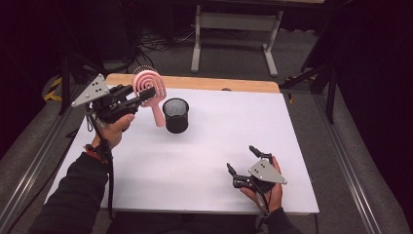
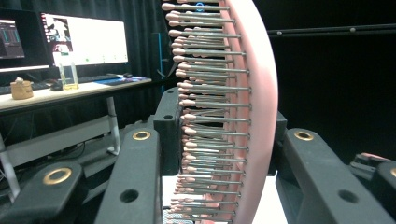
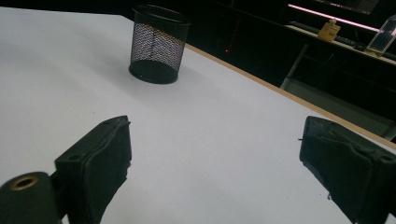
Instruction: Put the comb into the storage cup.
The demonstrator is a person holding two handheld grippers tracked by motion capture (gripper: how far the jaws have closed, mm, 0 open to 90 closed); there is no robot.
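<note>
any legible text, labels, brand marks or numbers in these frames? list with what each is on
None legible.
Monitors behind the desk in the left gripper view: windows and text lit on screen, too small and blurred to read.
Pink hairbrush held in the left gripper: no marking visible.
Black mesh cup: no label.
Small bottle on the far shelf in the right gripper view: too blurred to read.

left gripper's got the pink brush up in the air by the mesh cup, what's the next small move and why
Probably carry the pink hairbrush a little to the right, over the black mesh cup. The left gripper clamps the brush head with the handle hanging down just left of the cup's open rim. The right gripper rests open, apart.
</note>
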